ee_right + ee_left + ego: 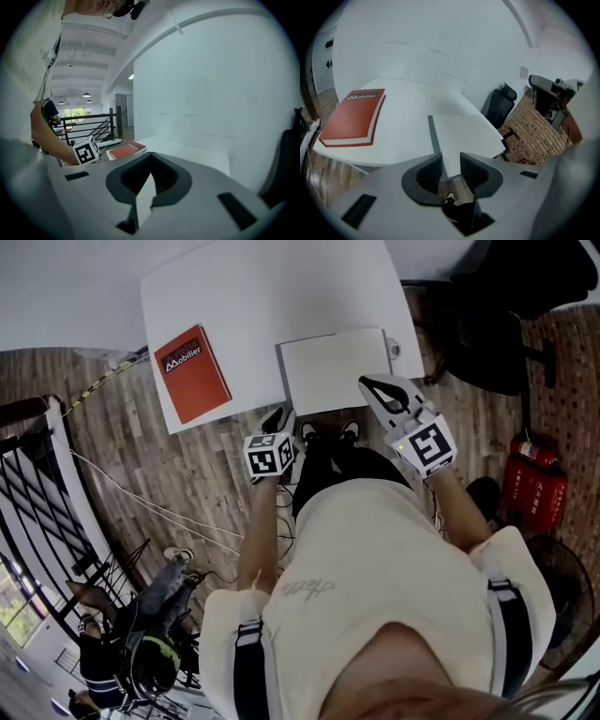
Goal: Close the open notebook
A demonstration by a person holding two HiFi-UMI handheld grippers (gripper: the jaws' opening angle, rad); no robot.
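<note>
The white notebook lies on the white table near its front edge, showing one white rectangle with a grey spine strip on its left. My right gripper is at the notebook's right edge, shut on a thin white sheet of the notebook that stands edge-on between its jaws. My left gripper is at the notebook's near left corner. Its jaws stand a narrow gap apart, and the white corner shows in that gap.
A red book lies on the table's left part, apart from the notebook. A black office chair and a red fire extinguisher stand to the right. Cables run over the wooden floor on the left, by a black railing.
</note>
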